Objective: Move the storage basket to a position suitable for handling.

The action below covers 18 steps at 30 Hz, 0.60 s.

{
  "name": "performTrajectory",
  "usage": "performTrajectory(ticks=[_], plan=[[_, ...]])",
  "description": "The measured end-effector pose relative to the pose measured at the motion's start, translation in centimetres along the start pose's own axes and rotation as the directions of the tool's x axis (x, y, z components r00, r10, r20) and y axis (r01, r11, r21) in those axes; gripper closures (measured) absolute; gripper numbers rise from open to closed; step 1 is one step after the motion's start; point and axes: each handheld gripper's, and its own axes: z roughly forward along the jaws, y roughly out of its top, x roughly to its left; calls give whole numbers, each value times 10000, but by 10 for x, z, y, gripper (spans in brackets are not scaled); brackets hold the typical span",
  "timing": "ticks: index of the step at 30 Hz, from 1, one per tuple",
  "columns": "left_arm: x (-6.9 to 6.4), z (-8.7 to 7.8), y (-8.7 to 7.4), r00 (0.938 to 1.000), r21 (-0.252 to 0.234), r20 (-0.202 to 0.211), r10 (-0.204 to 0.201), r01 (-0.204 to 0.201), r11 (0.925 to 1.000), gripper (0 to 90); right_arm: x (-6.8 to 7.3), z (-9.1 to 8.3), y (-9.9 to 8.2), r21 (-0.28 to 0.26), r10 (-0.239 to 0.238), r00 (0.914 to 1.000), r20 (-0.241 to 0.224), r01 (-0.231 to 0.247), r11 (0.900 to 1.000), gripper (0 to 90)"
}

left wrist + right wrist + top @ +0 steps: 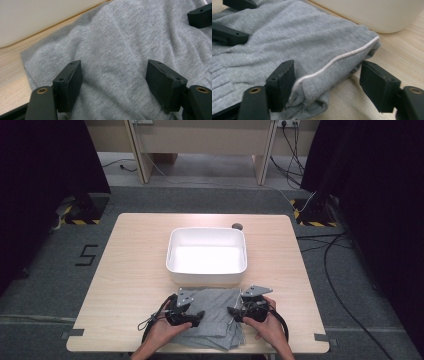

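A folded grey cloth (216, 301) lies at the table's front edge, just before a white tub (207, 276). My left gripper (198, 315) rests on the cloth's left part, jaws pointing right. In the left gripper view it (115, 68) stands open over flat grey cloth (120, 37), the pads not pressing. My right gripper (232, 311) reaches in from the right. Seen in its own view, the right gripper (329, 70) is open astride a folded corner of the cloth (294, 37) with white piping; the left pad touches the fold, the right one stands apart.
The wooden table (135, 260) has bare wood left and right of the tub. A small dark round thing (237, 225) sits behind the tub. The tub's wall (374, 12) is close to the right gripper. Cables and dark curtains surround the table.
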Motion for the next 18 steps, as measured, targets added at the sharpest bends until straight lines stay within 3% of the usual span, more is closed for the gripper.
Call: performTrajectory(ticks=[4, 7, 11, 13, 18], plan=[[5, -7, 3, 9997, -73, 205, -133, 134, 9999, 247, 0, -3, 1, -190, 41, 10000, 35, -41, 9998, 242], [12, -26, 6, 9991, -533, 213, -366, 377, 9979, 214, -3, -14, 6, -827, 274, 9995, 142, -262, 9962, 218], [16, -39, 4, 9973, -732, 434, -587, 618, 9954, 176, -6, -23, 9, -1394, 451, 9990, 61, -438, 9893, 216], [19, -51, -6, 9937, -657, 660, -908, 951, 9933, 165, -6, -27, 9, -1541, 437, 9990, 133, -412, 9872, 215], [21, -59, -23, 9907, -406, 741, -1139, 1171, 9923, 151, -9, -28, 10, -1695, 513, 9986, 99, -489, 9843, 212]])
